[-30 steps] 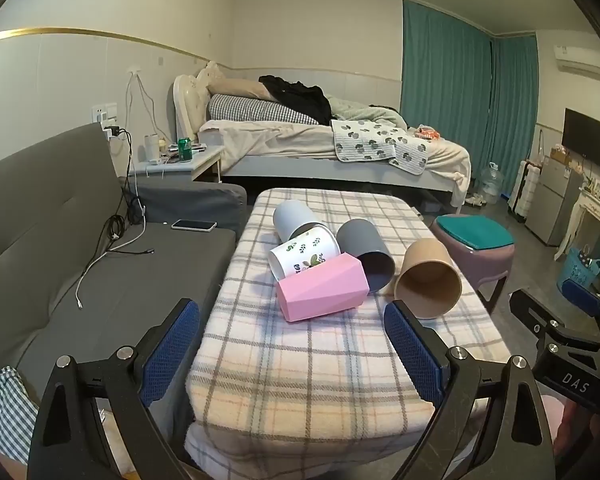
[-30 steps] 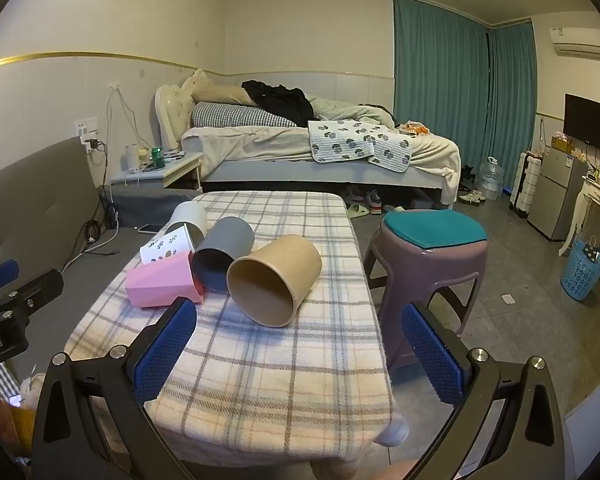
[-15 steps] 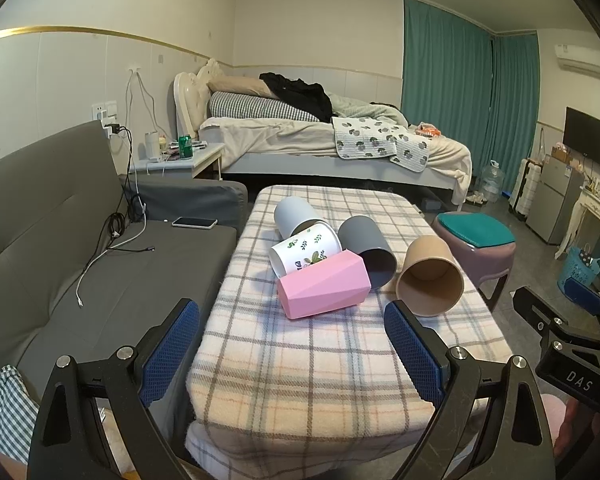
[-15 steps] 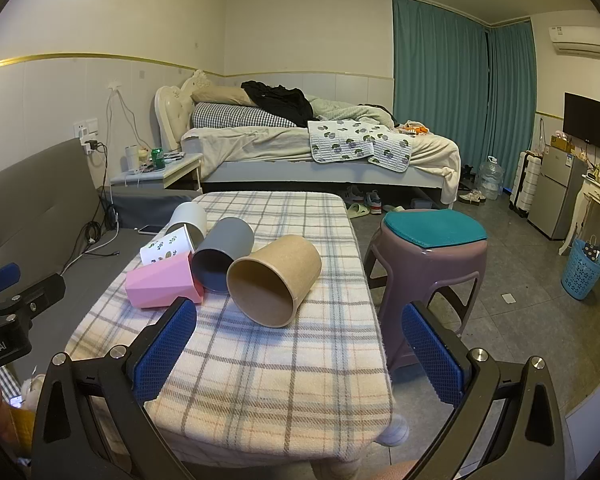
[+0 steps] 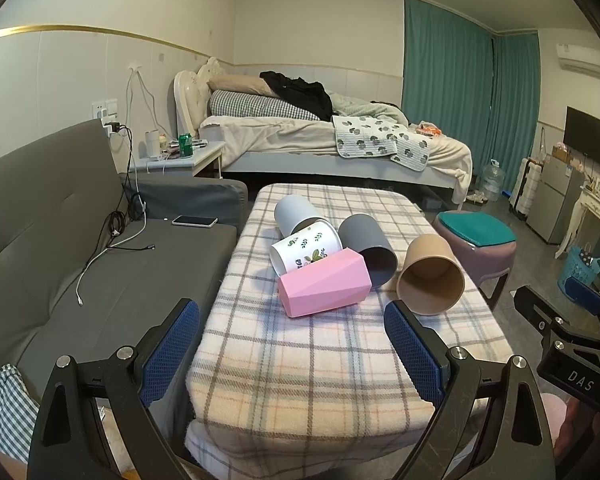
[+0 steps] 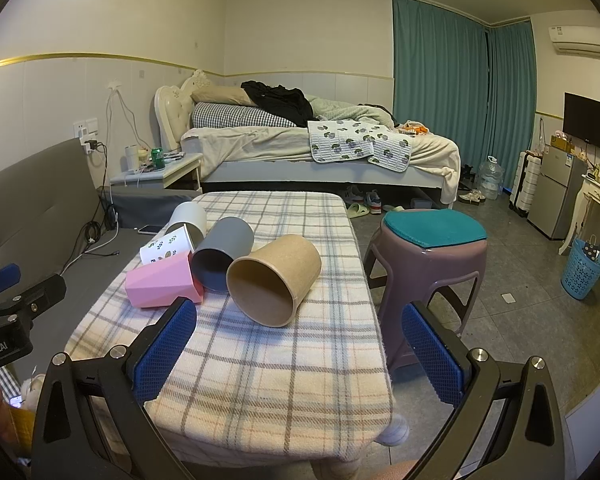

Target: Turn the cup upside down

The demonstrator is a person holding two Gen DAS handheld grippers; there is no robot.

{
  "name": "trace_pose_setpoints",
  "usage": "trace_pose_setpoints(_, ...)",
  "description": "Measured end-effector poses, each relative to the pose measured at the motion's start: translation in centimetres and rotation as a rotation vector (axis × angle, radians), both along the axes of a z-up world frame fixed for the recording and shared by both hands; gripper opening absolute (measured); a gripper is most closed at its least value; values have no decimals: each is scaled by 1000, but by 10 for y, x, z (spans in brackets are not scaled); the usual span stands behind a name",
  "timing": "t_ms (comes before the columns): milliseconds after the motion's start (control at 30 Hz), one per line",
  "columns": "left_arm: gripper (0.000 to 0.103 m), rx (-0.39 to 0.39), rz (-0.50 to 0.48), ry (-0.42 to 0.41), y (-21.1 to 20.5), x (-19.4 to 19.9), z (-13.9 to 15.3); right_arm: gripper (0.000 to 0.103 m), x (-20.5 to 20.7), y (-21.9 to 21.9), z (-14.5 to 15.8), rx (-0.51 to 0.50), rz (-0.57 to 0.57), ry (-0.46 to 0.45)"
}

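Note:
Several cups lie on their sides on the plaid-covered table [image 5: 300,360]: a tan cup [image 5: 431,280], a dark grey cup [image 5: 366,246], a pink faceted cup [image 5: 324,289], a white leaf-print cup [image 5: 306,246] and a light grey cup [image 5: 296,213]. The tan cup [image 6: 274,280], dark grey cup [image 6: 222,252] and pink cup [image 6: 164,286] also show in the right wrist view. My left gripper [image 5: 292,352] is open and empty above the table's near end. My right gripper [image 6: 298,350] is open and empty, short of the tan cup.
A grey sofa [image 5: 60,240] with a phone [image 5: 194,221] and cables runs along the table's left. A purple stool [image 6: 428,256] with a teal cushion stands right of the table. A bed [image 5: 320,140] lies beyond. A blue basket [image 6: 582,268] stands at the far right.
The left wrist view has shifted very slightly; the cups have not moved. Both grippers stay open and empty.

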State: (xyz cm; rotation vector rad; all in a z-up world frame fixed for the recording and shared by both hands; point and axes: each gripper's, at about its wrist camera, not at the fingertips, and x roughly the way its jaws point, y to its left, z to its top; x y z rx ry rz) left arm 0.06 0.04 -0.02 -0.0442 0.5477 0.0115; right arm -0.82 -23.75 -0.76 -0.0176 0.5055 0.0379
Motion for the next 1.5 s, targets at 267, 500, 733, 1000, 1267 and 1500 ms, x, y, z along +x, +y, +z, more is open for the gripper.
trace_pose_setpoints(267,96,2,0,4,2,-1,-9,103,0,0,0,0,1,0)
trace_pose_setpoints(500,96,2,1,5,2,-1,-9,103,1,3,0,-1,1,5)
trace_pose_setpoints(733,96,3,1,6,2,-1,-9,103,1,0,0,0,0,5)
trace_pose_setpoints(1000,96,4,1,7,1,0,-9,103,1,0,-1,0,1,5)
trace_pose_setpoints(1267,96,5,2,9,1,-1,-11,103,1,0,-1,2,2,6)
trace_pose_setpoints(1500,96,6,1,9,1,-2,-11,103,1,0,-3,2,3,9)
